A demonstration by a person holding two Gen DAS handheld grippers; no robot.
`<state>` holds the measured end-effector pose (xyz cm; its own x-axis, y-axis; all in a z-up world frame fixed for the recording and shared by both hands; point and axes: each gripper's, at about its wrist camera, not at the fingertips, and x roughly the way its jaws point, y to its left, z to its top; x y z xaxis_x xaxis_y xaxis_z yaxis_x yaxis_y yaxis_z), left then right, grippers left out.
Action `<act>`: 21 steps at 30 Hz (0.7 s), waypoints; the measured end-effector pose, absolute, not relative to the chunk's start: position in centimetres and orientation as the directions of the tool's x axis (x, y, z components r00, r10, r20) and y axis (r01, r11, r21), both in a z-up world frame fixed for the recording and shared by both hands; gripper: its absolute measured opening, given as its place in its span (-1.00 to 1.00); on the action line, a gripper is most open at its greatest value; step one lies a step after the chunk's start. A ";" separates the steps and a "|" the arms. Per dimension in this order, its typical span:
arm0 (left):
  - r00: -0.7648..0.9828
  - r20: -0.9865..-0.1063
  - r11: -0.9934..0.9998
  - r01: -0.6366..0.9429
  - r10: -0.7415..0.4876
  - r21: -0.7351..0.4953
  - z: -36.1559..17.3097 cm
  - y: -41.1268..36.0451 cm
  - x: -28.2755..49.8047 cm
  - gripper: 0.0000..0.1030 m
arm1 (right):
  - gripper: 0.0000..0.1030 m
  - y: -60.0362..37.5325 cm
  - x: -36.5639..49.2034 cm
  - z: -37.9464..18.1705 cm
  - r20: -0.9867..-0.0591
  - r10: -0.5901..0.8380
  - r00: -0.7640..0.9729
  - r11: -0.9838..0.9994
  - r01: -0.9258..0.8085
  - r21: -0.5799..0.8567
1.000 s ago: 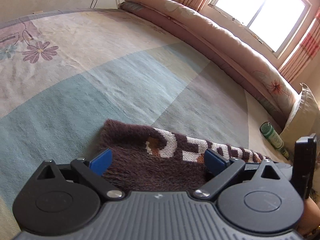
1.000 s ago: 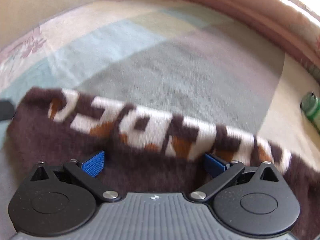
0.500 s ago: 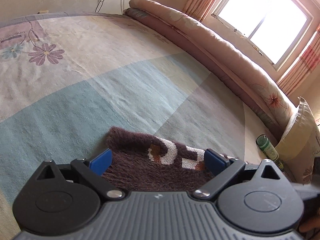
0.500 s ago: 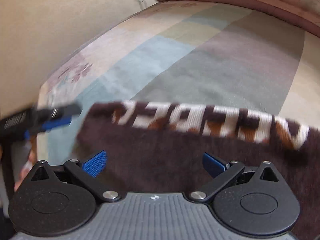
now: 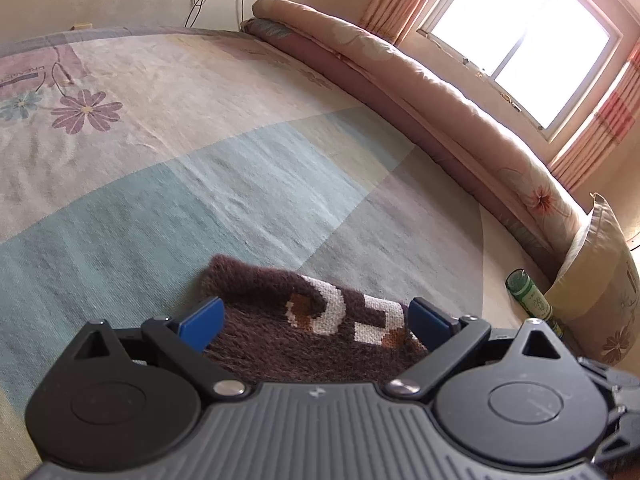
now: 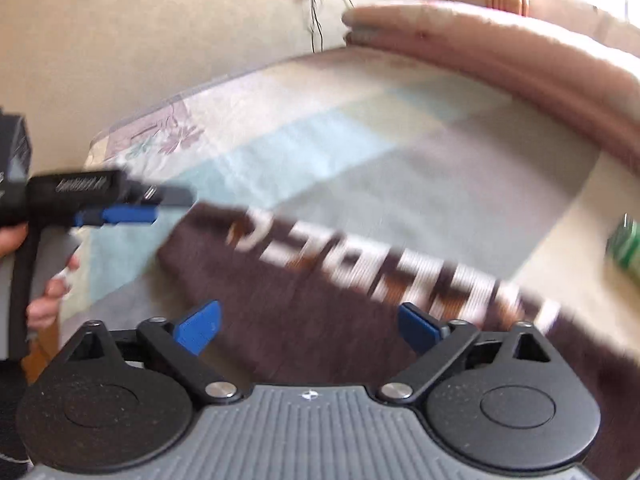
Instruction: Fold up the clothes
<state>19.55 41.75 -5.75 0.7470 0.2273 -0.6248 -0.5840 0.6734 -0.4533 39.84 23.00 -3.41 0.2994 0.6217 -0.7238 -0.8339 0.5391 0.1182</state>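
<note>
Brown sweater (image 5: pixel 304 344), one, lies on the bed (image 5: pixel 240 184). Two tools: left tool (image 5: pixel 316 320) spread wide above it; right tool (image 6: pixel 308 322) closing, gripping nothing. One green bottle (image 5: pixel 530 296) nearby.

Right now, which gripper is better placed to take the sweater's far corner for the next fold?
Probably the left gripper: it stands open over the brown sweater right at that corner. The right gripper, jaws closing on nothing, sits over the sweater's middle, in a blurred view.
</note>
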 end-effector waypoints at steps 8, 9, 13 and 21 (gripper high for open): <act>0.750 -0.628 0.685 -0.570 0.209 -0.454 -5.8 41.9 19.8 0.90 | 0.39 28.4 47.5 -7.5 -0.789 0.543 0.286 0.471 -0.882 0.005; 0.754 -0.623 0.687 -0.566 0.209 -0.455 -5.7 41.8 19.8 0.90 | 0.39 29.0 47.7 -8.2 -0.796 0.542 0.270 0.445 -0.896 -0.002; 0.755 -0.619 0.690 -0.567 0.217 -0.449 -5.6 41.8 19.7 0.90 | 0.39 31.0 47.7 -10.4 -0.824 0.530 0.202 0.334 -0.942 -0.016; 0.737 -0.631 0.668 -0.598 0.241 -0.443 -5.9 42.1 19.7 0.90 | -0.70 30.8 46.1 -8.8 -0.817 0.548 0.177 0.265 -0.964 -0.031</act>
<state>19.67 42.09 -5.90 0.7372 0.2415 -0.6310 -0.5978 0.6683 -0.4427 46.14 30.85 -8.84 0.1772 0.5480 -0.8175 -0.9638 0.2648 -0.0315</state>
